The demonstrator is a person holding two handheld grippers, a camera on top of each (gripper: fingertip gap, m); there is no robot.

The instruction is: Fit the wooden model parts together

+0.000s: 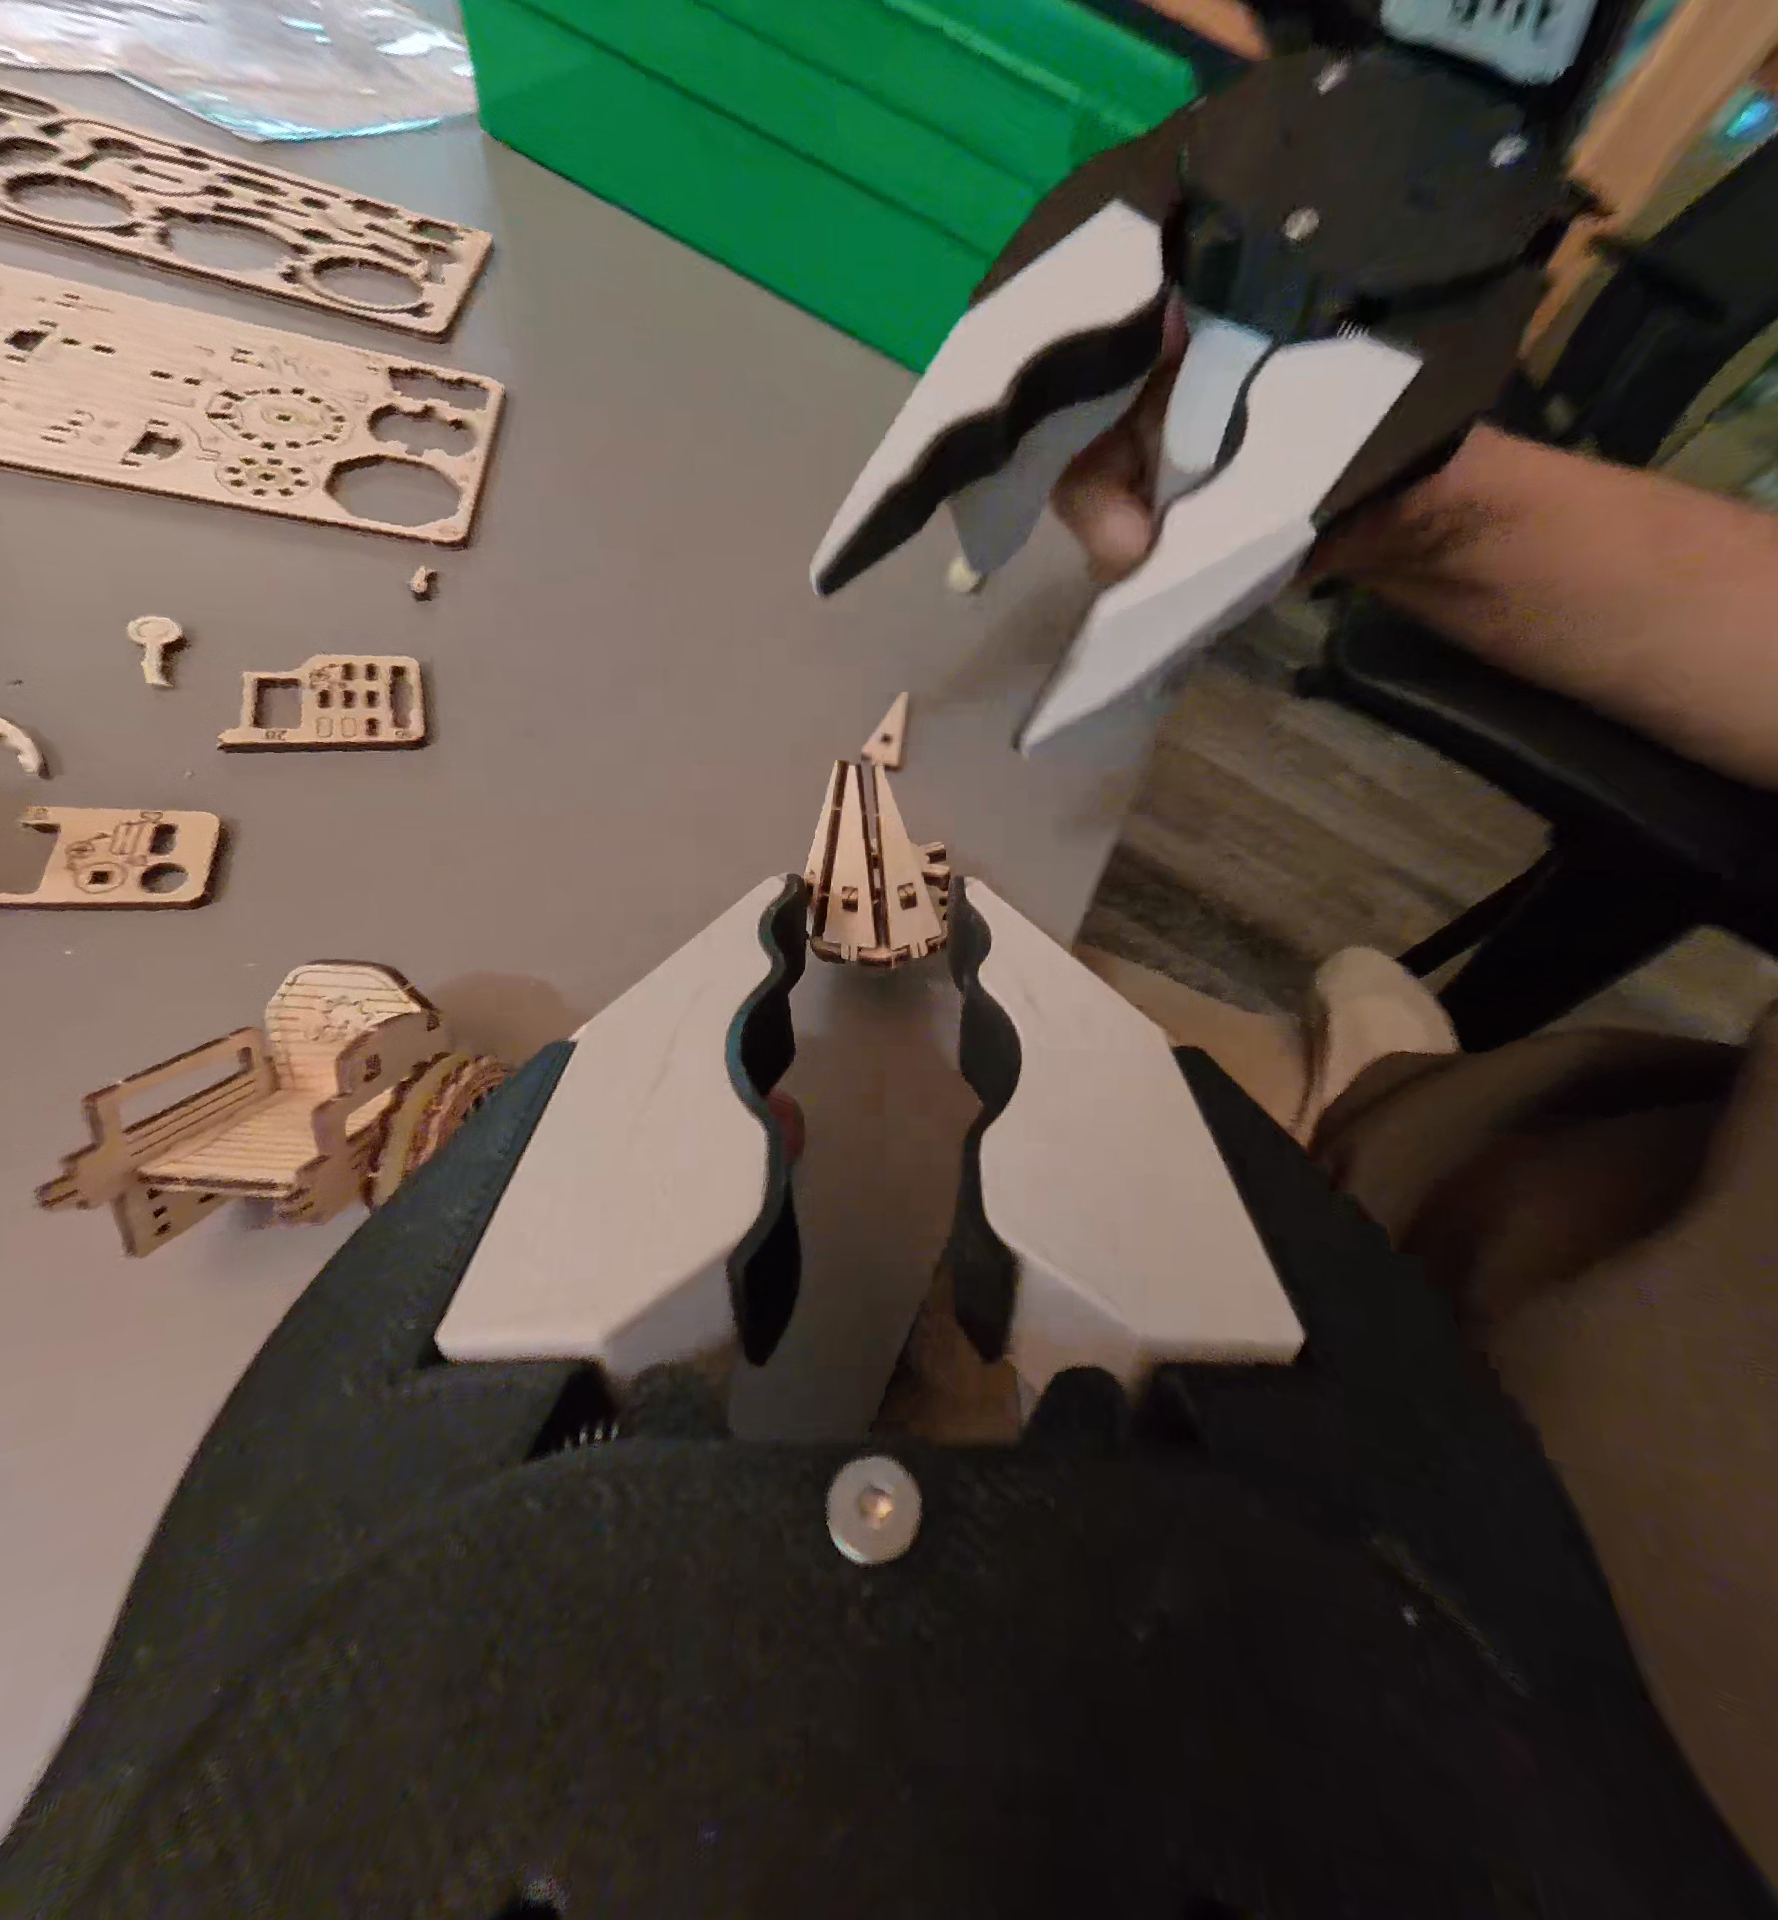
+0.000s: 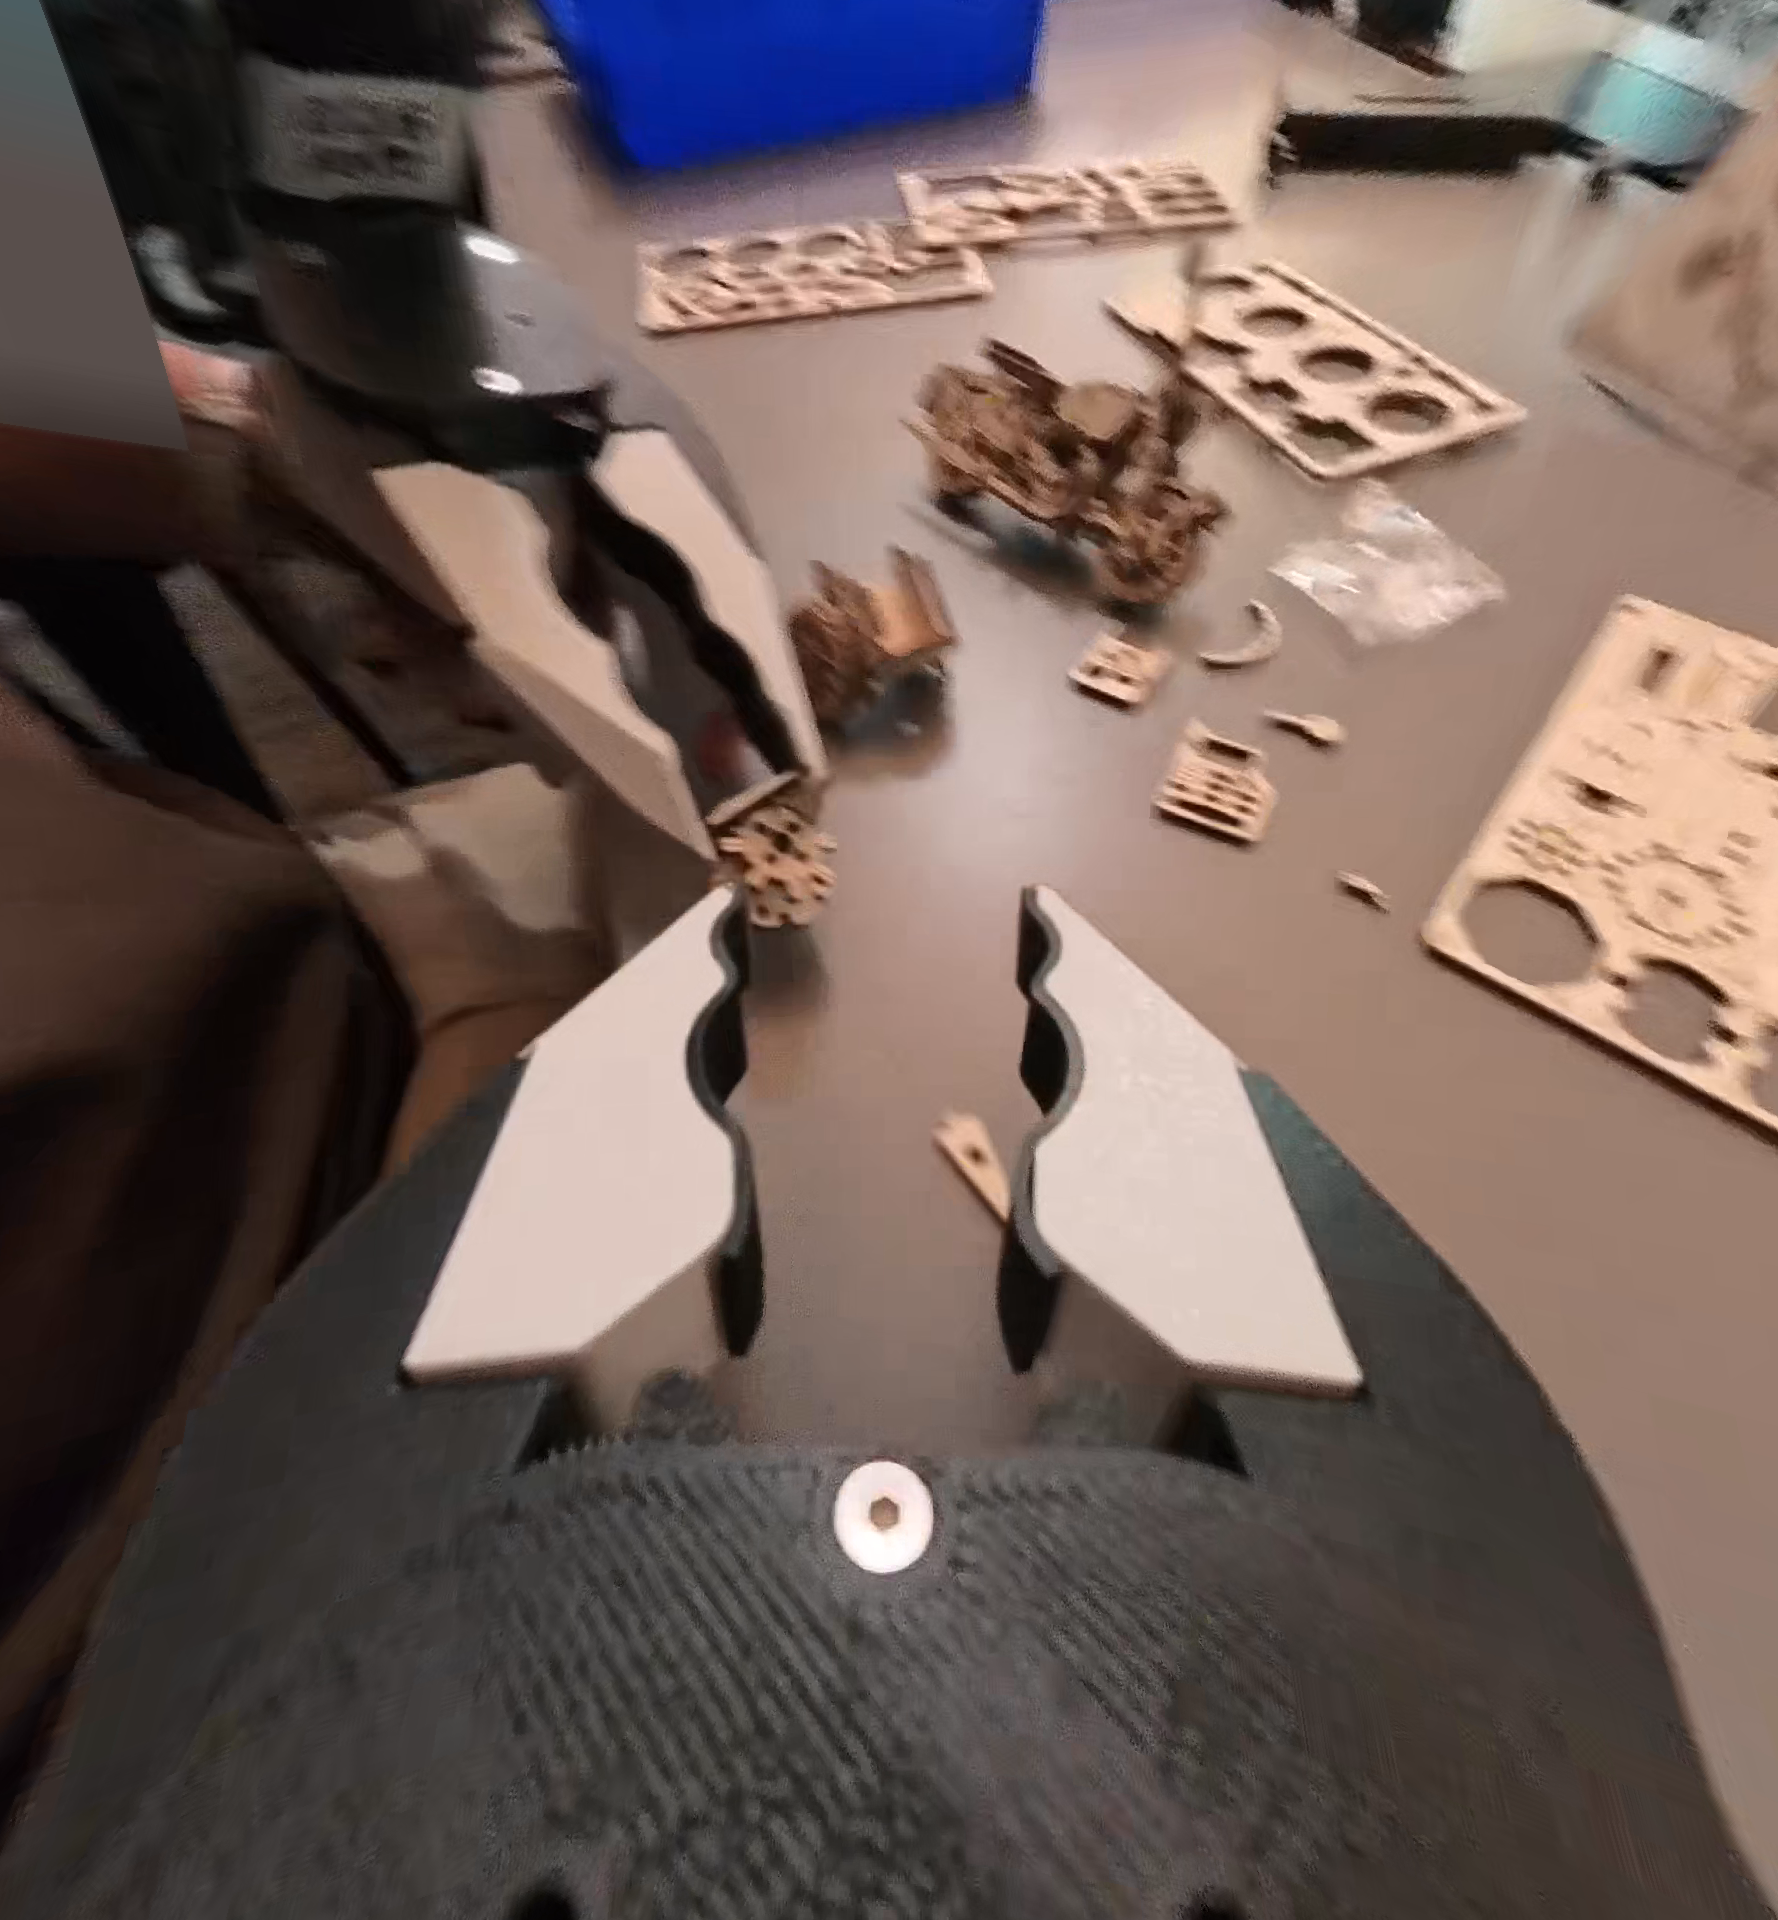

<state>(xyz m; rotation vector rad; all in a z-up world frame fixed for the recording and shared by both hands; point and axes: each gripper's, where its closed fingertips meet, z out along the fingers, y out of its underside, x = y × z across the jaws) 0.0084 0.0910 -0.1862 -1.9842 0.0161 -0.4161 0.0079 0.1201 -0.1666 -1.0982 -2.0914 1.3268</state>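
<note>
My left gripper [image 1: 872, 902] is shut on a small cone-shaped wooden assembly [image 1: 869, 883], held above the grey table [image 1: 604, 623] near its right edge. The same assembly [image 2: 776, 868] shows in the right wrist view at the tips of the left gripper [image 2: 760, 800]. A small wooden triangle piece [image 1: 887, 730] lies on the table just beyond it; it also shows between my right fingers [image 2: 973, 1148]. My right gripper [image 2: 880, 925] is open and empty; it hovers above the table's edge in the left wrist view [image 1: 916, 655].
A wooden seat sub-assembly [image 1: 261, 1091], loose small parts [image 1: 329, 701] and punched wooden sheets [image 1: 210, 405] lie on the left. A green box [image 1: 812, 135] stands at the back. A larger built model [image 2: 1072, 468], a blue bin [image 2: 791, 73] and a plastic bag [image 2: 1384, 571] show in the right wrist view. There is about 5 cm between the tips of the two grippers.
</note>
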